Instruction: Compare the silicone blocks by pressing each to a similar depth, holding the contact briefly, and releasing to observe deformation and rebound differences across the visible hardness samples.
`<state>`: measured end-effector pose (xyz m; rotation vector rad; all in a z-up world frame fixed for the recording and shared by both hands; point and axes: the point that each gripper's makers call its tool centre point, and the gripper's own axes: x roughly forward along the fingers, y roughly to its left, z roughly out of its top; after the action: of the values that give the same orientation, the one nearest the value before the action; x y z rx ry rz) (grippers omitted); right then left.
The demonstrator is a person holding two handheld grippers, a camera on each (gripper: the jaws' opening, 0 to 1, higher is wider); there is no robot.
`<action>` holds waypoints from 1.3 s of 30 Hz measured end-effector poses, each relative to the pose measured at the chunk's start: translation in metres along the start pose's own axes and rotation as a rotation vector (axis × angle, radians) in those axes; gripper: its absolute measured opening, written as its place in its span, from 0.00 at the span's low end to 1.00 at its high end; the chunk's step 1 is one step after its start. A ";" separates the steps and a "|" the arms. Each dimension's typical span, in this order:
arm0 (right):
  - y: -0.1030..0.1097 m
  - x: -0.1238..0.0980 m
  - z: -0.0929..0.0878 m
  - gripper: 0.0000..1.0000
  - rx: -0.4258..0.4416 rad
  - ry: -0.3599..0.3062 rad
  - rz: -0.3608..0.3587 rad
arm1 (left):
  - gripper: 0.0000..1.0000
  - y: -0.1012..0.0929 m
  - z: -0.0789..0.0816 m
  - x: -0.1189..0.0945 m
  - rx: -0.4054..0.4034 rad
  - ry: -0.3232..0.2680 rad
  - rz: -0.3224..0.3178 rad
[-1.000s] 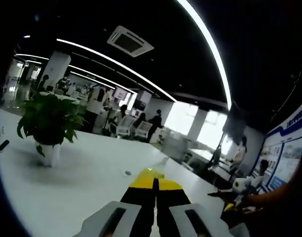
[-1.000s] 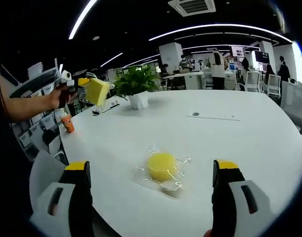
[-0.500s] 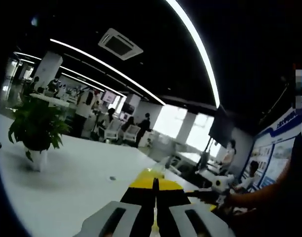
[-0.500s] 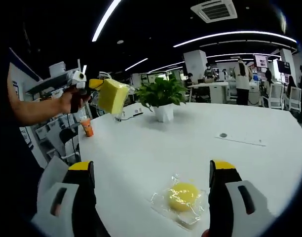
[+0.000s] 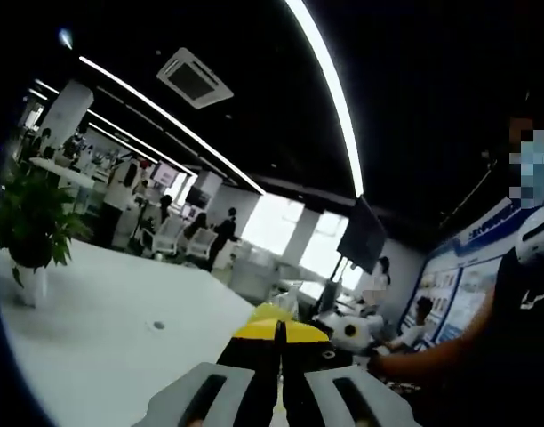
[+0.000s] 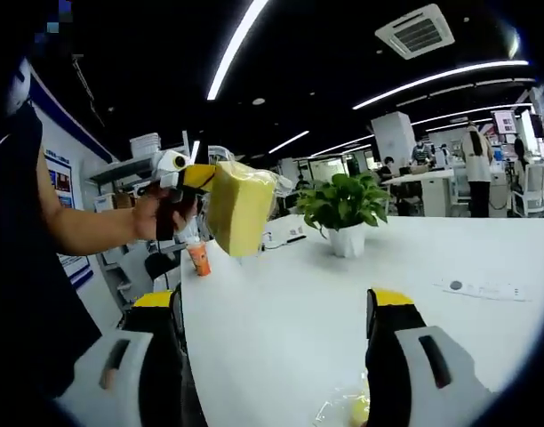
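Your left gripper [image 6: 199, 177] clamps the yellow block [image 6: 240, 206], mid-left of the right gripper view; right gripper [image 6: 276, 334] jaws stand apart.

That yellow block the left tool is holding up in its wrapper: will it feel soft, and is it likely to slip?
The yellow block probably gives: the task calls it silicone. Its clear wrapper looks glossy, so it may slide between the left tool's jaws. Held aloft by one edge, it seems fairly light.
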<state>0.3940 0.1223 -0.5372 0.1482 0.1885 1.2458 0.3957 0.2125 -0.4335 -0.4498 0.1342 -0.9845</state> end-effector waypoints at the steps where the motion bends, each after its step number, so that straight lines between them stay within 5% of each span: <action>1: 0.004 0.002 0.002 0.78 -0.008 -0.005 0.013 | 0.00 -0.004 0.000 0.001 -0.006 0.002 -0.017; 15: 0.036 0.038 0.030 0.67 -0.026 -0.094 0.135 | 0.00 -0.042 -0.004 0.009 -0.020 0.013 -0.113; 24: 0.042 0.032 0.035 0.43 0.065 -0.147 0.185 | 0.00 -0.040 -0.012 0.014 -0.010 0.030 -0.117; 33: 0.041 0.029 0.043 0.37 0.084 -0.191 0.177 | 0.00 -0.046 -0.010 0.021 -0.043 0.015 -0.151; 39: 0.045 0.034 0.039 0.25 0.108 -0.149 0.200 | 0.00 -0.040 -0.013 0.019 -0.025 0.024 -0.126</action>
<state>0.3708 0.1682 -0.4919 0.3594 0.1136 1.4176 0.3714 0.1735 -0.4261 -0.4737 0.1416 -1.1132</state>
